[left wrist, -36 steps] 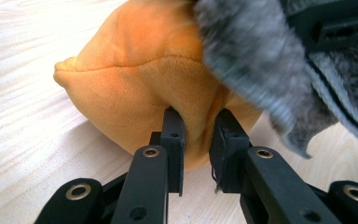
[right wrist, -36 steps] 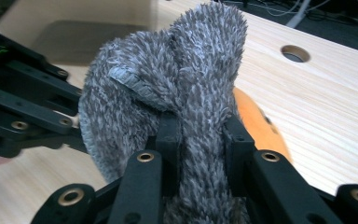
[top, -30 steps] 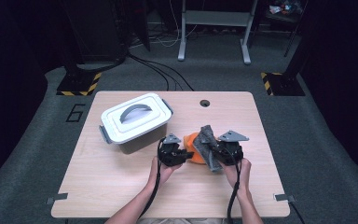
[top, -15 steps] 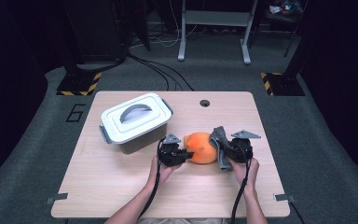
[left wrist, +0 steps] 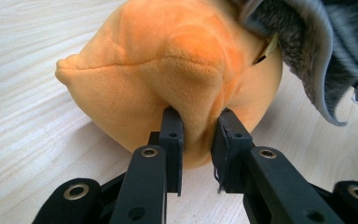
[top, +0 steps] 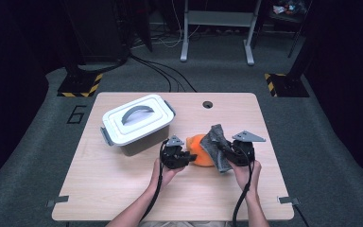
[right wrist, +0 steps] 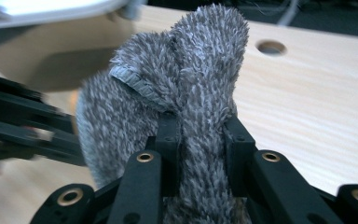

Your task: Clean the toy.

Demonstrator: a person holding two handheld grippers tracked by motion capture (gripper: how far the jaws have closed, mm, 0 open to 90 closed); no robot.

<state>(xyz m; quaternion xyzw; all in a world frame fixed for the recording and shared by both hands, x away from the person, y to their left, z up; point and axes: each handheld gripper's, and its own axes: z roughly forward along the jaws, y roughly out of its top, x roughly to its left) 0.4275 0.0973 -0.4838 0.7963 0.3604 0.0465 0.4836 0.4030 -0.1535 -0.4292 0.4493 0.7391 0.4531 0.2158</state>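
An orange plush toy (top: 197,147) (left wrist: 177,70) lies on the wooden table (top: 123,189) near its middle. My left gripper (top: 187,157) (left wrist: 196,135) is shut on a pinch of its orange fabric at the near left side. A grey shaggy cloth (top: 215,144) (right wrist: 191,74) hangs bunched against the toy's right side, and its edge (left wrist: 326,51) droops over the toy. My right gripper (top: 225,152) (right wrist: 198,135) is shut on a fold of that cloth and holds it up off the table.
A white lidded box (top: 137,124) with a grey handle and side latches stands at the back left, close to my left gripper. There is a round cable hole (top: 208,104) in the table's far edge. Bare wood lies in front and to the right.
The right gripper pulled the grey cloth to the right, uncovering the orange toy, then brought it back against the toy's right side. The left gripper stayed shut on the toy.
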